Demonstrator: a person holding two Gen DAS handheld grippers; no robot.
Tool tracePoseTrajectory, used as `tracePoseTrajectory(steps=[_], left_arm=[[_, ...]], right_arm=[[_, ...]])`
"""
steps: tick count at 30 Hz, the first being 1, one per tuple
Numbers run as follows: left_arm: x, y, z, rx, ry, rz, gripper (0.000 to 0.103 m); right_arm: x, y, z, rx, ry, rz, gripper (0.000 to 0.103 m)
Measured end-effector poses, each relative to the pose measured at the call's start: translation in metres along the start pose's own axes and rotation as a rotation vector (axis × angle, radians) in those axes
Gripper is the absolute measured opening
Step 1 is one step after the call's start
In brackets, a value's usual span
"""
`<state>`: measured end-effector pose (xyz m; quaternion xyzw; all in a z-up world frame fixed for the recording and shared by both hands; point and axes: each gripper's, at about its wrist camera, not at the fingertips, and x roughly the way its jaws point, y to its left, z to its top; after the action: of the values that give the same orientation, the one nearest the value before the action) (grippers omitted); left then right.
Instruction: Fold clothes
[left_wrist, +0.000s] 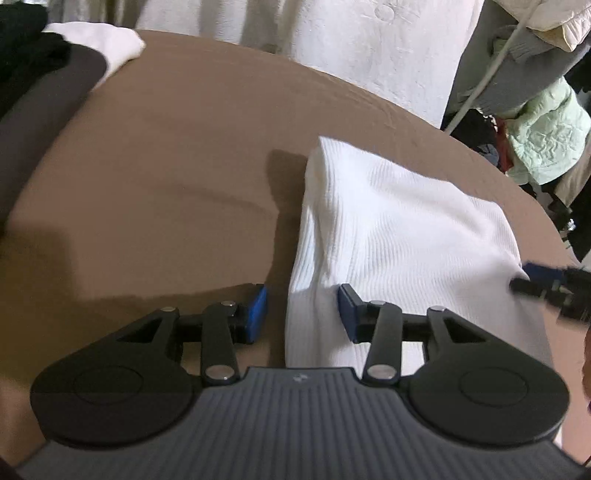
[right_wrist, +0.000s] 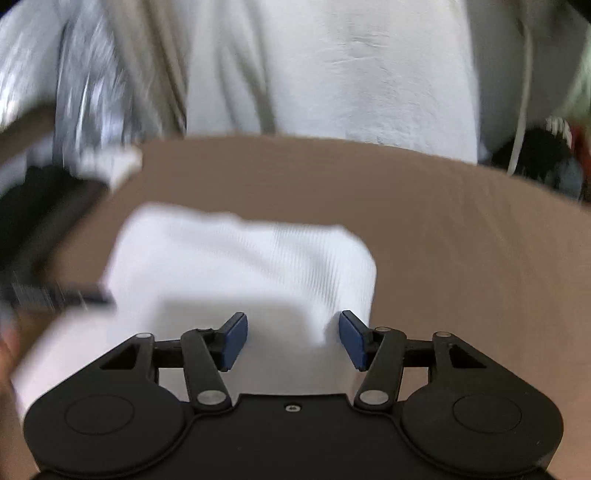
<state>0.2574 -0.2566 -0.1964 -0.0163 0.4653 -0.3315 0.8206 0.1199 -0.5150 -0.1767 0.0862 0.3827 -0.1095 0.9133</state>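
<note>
A white ribbed garment (left_wrist: 399, 229) lies folded on the brown bed surface (left_wrist: 166, 166). My left gripper (left_wrist: 303, 314) hangs over the garment's near left edge. Its blue pads (left_wrist: 258, 314) stand apart: that edge runs between them, and neither pad presses on it. In the right wrist view the same garment (right_wrist: 240, 266) is blurred. My right gripper (right_wrist: 293, 339) is open above the near right part of the garment, with cloth below the gap and nothing pinched. Each gripper shows blurred in the other's view, the right gripper (left_wrist: 546, 282) at the garment's right corner and the left gripper (right_wrist: 62, 295) at its left side.
A white folded cloth (left_wrist: 103, 40), black clothing (left_wrist: 26, 44) and a grey item (left_wrist: 44, 110) lie at the far left of the bed. White fabric (left_wrist: 369, 55) hangs behind. A pale green jacket (left_wrist: 546, 136), a white cable (left_wrist: 480, 85) and other clutter crowd the right.
</note>
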Motion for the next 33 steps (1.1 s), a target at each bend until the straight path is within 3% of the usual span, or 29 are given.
tracePoseTrajectory(steps=[2, 6, 11, 13, 15, 18, 20, 22, 23, 27, 31, 33], left_arm=[[-0.011, -0.014, -0.013, 0.08, -0.01, 0.073, 0.043], [-0.031, -0.029, -0.03, 0.188, -0.014, 0.189, 0.044], [-0.042, -0.014, -0.025, 0.12, 0.074, 0.117, 0.048], [-0.048, 0.001, -0.024, 0.046, 0.112, -0.026, 0.048], [-0.062, 0.004, -0.024, 0.04, 0.085, -0.074, 0.048], [-0.085, -0.013, -0.022, 0.124, 0.001, -0.095, 0.048], [-0.098, -0.026, -0.023, 0.156, -0.049, -0.145, 0.05], [-0.101, -0.04, -0.026, 0.167, -0.068, -0.213, 0.053], [-0.099, -0.047, -0.029, 0.18, -0.058, -0.235, 0.053], [-0.099, -0.082, -0.052, 0.34, -0.014, -0.277, 0.053], [-0.117, -0.11, -0.077, 0.5, -0.015, -0.343, 0.054], [-0.127, -0.122, -0.088, 0.563, -0.018, -0.387, 0.061]], right_arm=[[-0.009, 0.01, -0.024, -0.076, -0.006, -0.059, 0.069], [-0.031, -0.018, -0.062, 0.144, 0.018, 0.033, 0.078], [-0.056, -0.048, -0.1, 0.338, 0.104, 0.191, 0.08], [-0.065, -0.056, -0.118, 0.406, 0.152, 0.274, 0.08], [-0.071, -0.054, -0.138, 0.412, 0.227, 0.371, 0.08], [-0.079, -0.039, -0.162, 0.352, 0.298, 0.478, 0.08], [-0.077, -0.04, -0.174, 0.392, 0.303, 0.538, 0.08], [-0.067, -0.049, -0.188, 0.522, 0.335, 0.646, 0.08], [-0.067, -0.048, -0.188, 0.527, 0.327, 0.644, 0.079], [-0.069, -0.045, -0.182, 0.541, 0.291, 0.639, 0.031], [-0.084, -0.043, -0.156, 0.556, 0.238, 0.654, 0.025], [-0.093, -0.043, -0.141, 0.572, 0.21, 0.675, 0.025]])
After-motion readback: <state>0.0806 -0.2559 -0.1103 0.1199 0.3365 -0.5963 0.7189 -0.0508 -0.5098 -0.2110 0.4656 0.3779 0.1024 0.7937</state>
